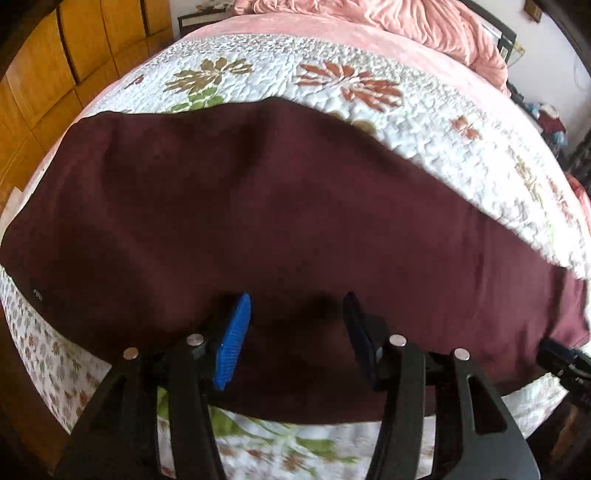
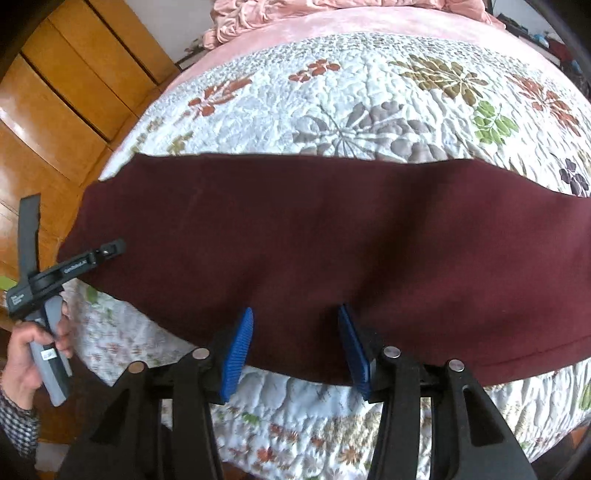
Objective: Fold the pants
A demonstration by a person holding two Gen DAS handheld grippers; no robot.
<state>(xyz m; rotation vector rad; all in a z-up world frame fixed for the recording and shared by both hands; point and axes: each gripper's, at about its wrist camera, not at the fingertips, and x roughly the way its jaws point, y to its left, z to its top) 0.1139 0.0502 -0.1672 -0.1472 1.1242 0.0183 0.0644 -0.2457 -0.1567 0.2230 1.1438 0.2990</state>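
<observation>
Dark maroon pants (image 1: 258, 221) lie flat in a long band across the floral quilt (image 1: 332, 88) on the bed; they also show in the right wrist view (image 2: 332, 251). My left gripper (image 1: 297, 314) is open, blue pads apart, just above the near edge of the pants with nothing between the fingers. My right gripper (image 2: 295, 328) is open too, over the near hem of the pants. The left gripper's body (image 2: 74, 266) shows at the pants' left end, held in a hand. The right gripper's body (image 1: 565, 362) shows at the right edge.
A rumpled pink blanket (image 1: 388, 22) lies at the far end of the bed. Wooden wardrobe doors (image 2: 66, 92) stand to the left. Cluttered items (image 1: 550, 122) sit at the far right beyond the bed.
</observation>
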